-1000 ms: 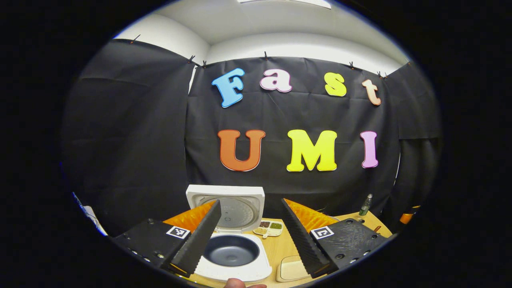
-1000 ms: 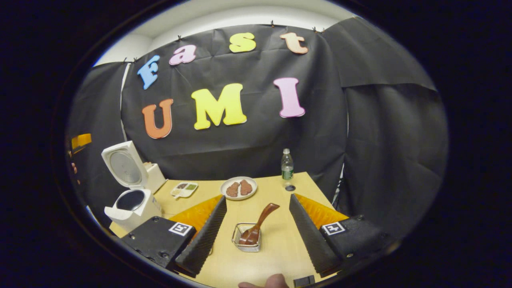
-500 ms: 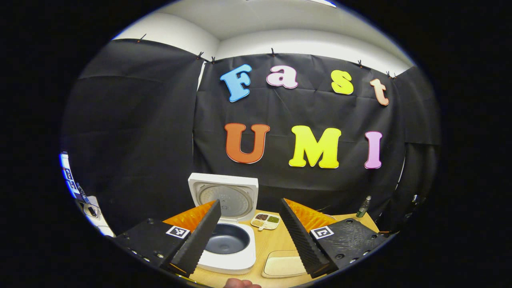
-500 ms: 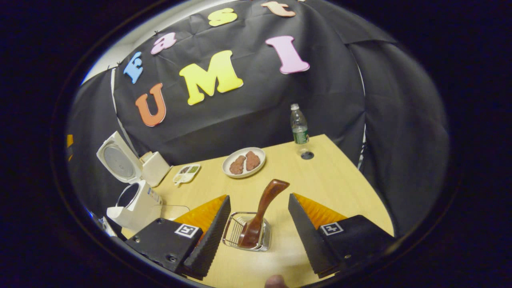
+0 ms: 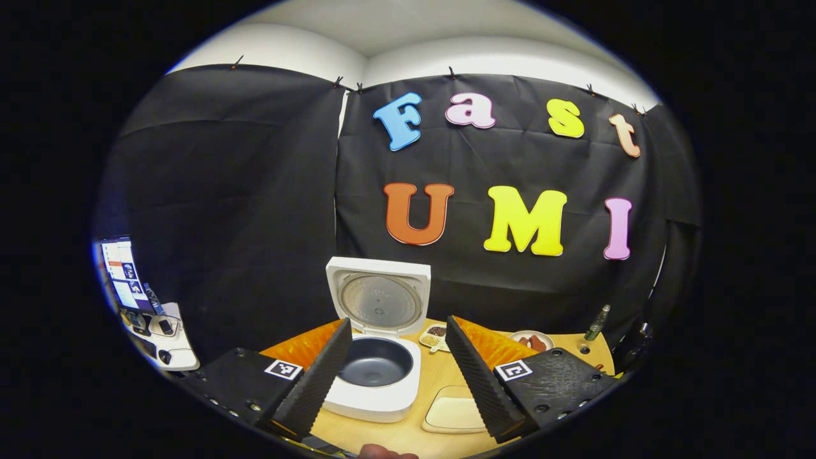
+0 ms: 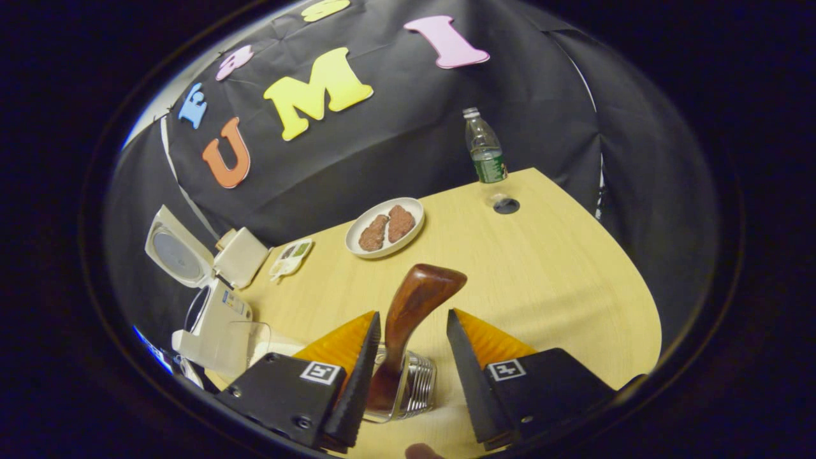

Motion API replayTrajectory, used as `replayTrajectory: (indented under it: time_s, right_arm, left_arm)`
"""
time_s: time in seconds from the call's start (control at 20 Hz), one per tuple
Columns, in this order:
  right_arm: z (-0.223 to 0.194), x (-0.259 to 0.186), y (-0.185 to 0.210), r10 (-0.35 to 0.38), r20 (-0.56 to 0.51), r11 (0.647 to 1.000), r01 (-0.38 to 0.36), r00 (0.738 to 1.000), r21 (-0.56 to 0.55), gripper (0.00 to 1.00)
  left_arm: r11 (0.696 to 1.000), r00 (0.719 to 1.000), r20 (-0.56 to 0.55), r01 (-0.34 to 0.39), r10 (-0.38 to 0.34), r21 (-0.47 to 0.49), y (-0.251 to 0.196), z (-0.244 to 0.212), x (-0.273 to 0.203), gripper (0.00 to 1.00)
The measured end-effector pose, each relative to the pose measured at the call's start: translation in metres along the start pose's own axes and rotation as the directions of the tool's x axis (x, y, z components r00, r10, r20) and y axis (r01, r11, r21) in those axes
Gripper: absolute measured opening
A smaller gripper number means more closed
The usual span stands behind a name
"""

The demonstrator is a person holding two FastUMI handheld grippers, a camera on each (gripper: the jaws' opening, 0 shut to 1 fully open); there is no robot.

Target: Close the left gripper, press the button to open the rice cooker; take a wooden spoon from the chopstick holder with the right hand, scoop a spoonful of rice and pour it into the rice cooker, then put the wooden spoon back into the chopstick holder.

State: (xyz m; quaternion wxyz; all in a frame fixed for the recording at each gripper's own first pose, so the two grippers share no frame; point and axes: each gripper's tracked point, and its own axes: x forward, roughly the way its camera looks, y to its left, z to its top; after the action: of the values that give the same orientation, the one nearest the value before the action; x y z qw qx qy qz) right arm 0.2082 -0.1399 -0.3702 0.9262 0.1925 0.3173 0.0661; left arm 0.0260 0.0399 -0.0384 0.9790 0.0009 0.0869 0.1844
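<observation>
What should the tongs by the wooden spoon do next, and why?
Probably squeeze shut on the wooden spoon. The right tongs are open with its handle between the fingers, the spoon stands in the chopstick holder, and the rice cooker is already open.

Bystander items on your table (image 6: 561, 255).
You see a plate (image 6: 384, 219) bearing two brown pieces, a water bottle (image 6: 486, 150) with its cap (image 6: 505, 206) beside it, and a small divided tray (image 6: 291, 257).
</observation>
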Motion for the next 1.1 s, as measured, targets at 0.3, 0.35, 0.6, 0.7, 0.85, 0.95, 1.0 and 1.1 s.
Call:
replayTrajectory:
  time_s: [0.3, 0.35, 0.6, 0.7, 0.85, 0.95, 1.0, 1.1]
  right_arm:
    - [0.001, -0.008, 0.014, 0.053, -0.003, 0.999, -0.053, 0.999, -0.006, 0.4]
    - [0.001, -0.01, 0.016, 0.059, -0.001, 0.998, -0.059, 0.998, -0.008, 0.31]
    - [0.004, -0.024, 0.029, 0.063, 0.016, 0.998, -0.063, 0.998, -0.021, 0.23]
    - [0.009, -0.034, 0.033, 0.043, 0.038, 0.998, -0.041, 0.998, -0.043, 0.22]
    - [0.023, -0.052, 0.045, 0.019, 0.089, 0.996, -0.011, 0.996, -0.092, 0.17]
    - [0.035, -0.068, 0.053, -0.008, 0.133, 0.992, 0.025, 0.991, -0.122, 0.14]
    - [0.041, -0.077, 0.058, -0.026, 0.154, 0.99, 0.048, 0.988, -0.135, 0.14]
    - [0.051, -0.094, 0.076, -0.055, 0.199, 0.982, 0.089, 0.978, -0.169, 0.13]
  left_arm:
    - [1.0, 1.0, -0.006, -0.012, 0.012, 0.002, 0.003, -0.002, -0.009, 0.94]
    - [1.0, 1.0, -0.004, -0.014, 0.014, -0.002, 0.005, -0.002, -0.01, 0.94]
    - [1.0, 1.0, -0.015, -0.009, 0.009, -0.017, 0.016, -0.008, -0.011, 0.94]
    - [1.0, 1.0, -0.011, -0.002, 0.001, -0.014, 0.023, -0.009, -0.009, 0.95]
    - [1.0, 1.0, 0.007, 0.026, -0.025, -0.018, 0.033, -0.006, -0.003, 0.94]
    - [0.998, 0.998, 0.022, 0.058, -0.057, -0.025, 0.041, -0.004, 0.004, 0.94]
    - [0.997, 0.997, 0.025, 0.075, -0.074, -0.027, 0.047, -0.003, 0.008, 0.94]
    - [0.995, 0.994, 0.045, 0.101, -0.1, -0.026, 0.062, 0.001, 0.014, 0.95]
